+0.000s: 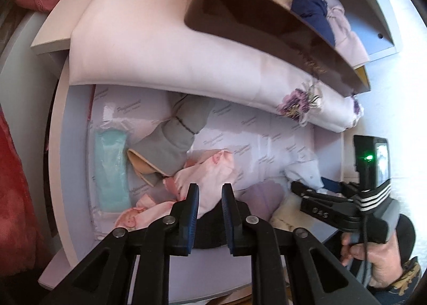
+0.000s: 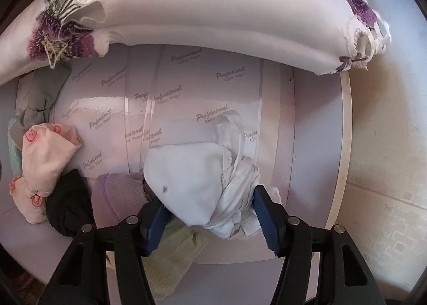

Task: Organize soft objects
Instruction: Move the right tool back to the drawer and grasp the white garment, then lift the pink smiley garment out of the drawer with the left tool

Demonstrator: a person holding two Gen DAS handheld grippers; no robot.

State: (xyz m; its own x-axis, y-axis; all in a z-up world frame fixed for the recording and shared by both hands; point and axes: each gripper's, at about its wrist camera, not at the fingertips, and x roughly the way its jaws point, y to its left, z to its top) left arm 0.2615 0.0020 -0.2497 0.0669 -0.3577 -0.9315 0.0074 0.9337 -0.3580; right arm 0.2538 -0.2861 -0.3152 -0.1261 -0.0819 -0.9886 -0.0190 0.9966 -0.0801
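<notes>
The right gripper (image 2: 210,211) grasps a crumpled white cotton garment (image 2: 197,182); its loose straps could snag neighbouring clothes. The left gripper (image 1: 210,198) hangs released, holding nothing.

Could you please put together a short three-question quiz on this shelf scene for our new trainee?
1. True or false: the right gripper has its fingers around the white garment.
2. Which item lies directly left of the purple knit piece in the right wrist view? A) black cloth B) grey garment C) teal packet
3. Fill in: the left gripper points at the pink ____-print cloth.

Key: 1 true; 2 A; 3 smiley
</notes>
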